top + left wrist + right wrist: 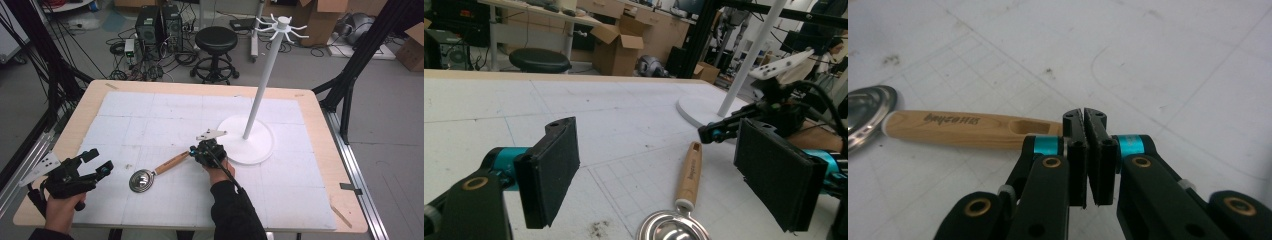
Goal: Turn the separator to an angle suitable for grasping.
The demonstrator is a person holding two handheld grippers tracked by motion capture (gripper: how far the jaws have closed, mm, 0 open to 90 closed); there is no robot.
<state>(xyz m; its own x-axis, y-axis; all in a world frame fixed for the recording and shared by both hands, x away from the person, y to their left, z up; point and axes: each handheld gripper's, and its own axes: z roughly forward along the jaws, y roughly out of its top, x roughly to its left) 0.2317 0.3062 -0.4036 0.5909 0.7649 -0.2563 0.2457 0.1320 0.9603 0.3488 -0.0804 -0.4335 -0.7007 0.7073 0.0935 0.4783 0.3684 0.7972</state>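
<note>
From the high view we see a metal ladle with a wooden handle (pixel 156 171) lying flat on the white mat of the worktop (pixel 65 131), its bowl toward us and its handle running up and right. Our right gripper (pixel 196 151) sits at the handle's far end, and our left gripper (pixel 97 161) rests near the worktop's left edge, well apart from the ladle. A white hook stand (pixel 260 90) rises from its round base just beyond the right gripper.

In the left gripper view, our left gripper (pixel 654 175) has its jaws wide apart with nothing between them; the ladle (pixel 686 187) lies ahead, the right gripper (pixel 711 133) near its handle tip.

In the right gripper view, our right gripper (pixel 1084 116) has its jaws together, tips at the slotted end of the handle (pixel 973 129), clamping nothing that we can make out.

We judge this to be the approach to picking up the ladle. Next we would need to part the right jaws, straddle the handle and close firmly, probably to hang it by its slot on the stand.
</note>
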